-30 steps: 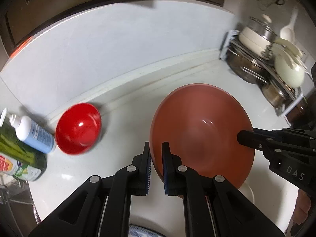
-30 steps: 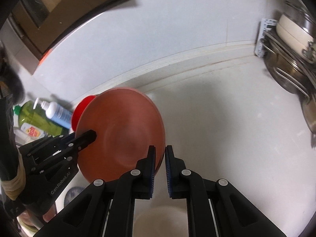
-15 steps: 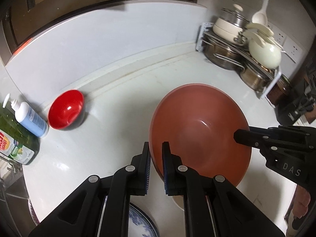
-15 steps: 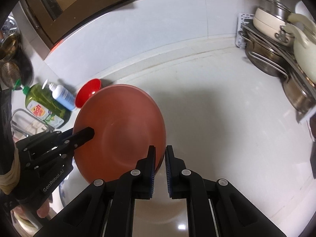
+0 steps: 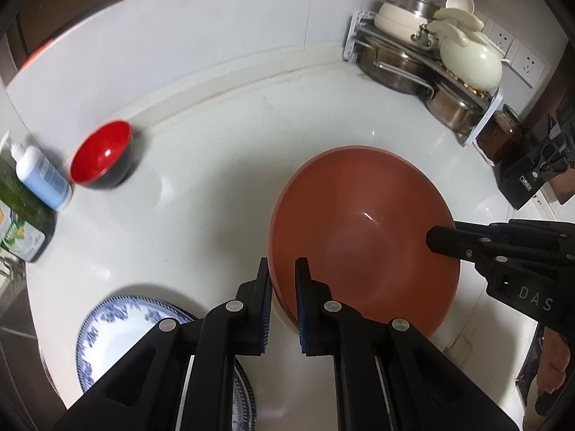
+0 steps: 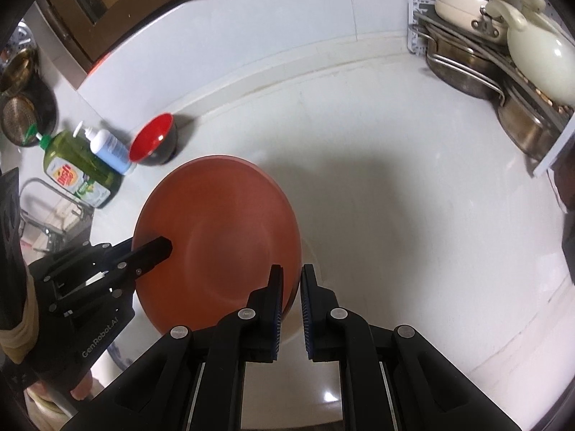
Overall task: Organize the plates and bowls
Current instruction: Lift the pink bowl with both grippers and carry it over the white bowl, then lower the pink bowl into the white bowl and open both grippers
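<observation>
A large terracotta plate [image 5: 363, 230] hangs over the white counter, held by both grippers at opposite edges. My left gripper [image 5: 283, 273] is shut on its left rim, and my right gripper [image 6: 291, 280] is shut on its right rim [image 6: 293, 251]. Each view also shows the other gripper's finger lying on the plate. A red bowl with a black outside [image 5: 102, 154] stands far left by the wall. Low on the left lies a white plate with a blue pattern [image 5: 118, 327], partly hidden by my left gripper. A pale dish edge [image 5: 284, 318] peeks from under the terracotta plate.
A white pump bottle [image 5: 39, 176] and a green dish-soap bottle [image 6: 75, 172] stand at the left counter edge by a sink tap [image 6: 46, 197]. A rack of steel pots and cream lidded pots [image 5: 431, 54] fills the back right corner. A black box [image 5: 532, 168] sits at the right.
Both grippers have carried the terracotta plate away from the red bowl and bottles, toward the pot rack side. The blue-patterned plate has come into the left wrist view. Both grips are unchanged.
</observation>
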`<action>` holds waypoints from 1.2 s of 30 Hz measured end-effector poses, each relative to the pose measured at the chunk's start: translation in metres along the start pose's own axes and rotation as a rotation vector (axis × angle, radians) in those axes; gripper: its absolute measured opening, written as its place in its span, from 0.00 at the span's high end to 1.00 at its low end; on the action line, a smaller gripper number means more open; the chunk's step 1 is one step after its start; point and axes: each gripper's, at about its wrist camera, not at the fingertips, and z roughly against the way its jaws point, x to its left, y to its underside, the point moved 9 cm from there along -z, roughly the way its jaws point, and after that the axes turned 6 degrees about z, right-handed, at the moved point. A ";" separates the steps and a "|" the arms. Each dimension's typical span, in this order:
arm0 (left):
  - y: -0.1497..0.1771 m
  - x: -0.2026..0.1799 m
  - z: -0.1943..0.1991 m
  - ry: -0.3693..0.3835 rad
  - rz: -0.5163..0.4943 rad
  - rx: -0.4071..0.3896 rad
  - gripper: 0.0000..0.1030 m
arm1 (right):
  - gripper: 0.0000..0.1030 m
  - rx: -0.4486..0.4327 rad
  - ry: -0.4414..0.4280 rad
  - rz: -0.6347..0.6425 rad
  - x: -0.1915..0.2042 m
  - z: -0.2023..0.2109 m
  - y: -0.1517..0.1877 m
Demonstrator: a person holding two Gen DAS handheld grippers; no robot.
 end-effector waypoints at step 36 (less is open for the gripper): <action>0.029 0.008 -0.047 -0.054 0.028 0.114 0.79 | 0.88 0.116 -0.020 0.017 -0.017 -0.055 0.028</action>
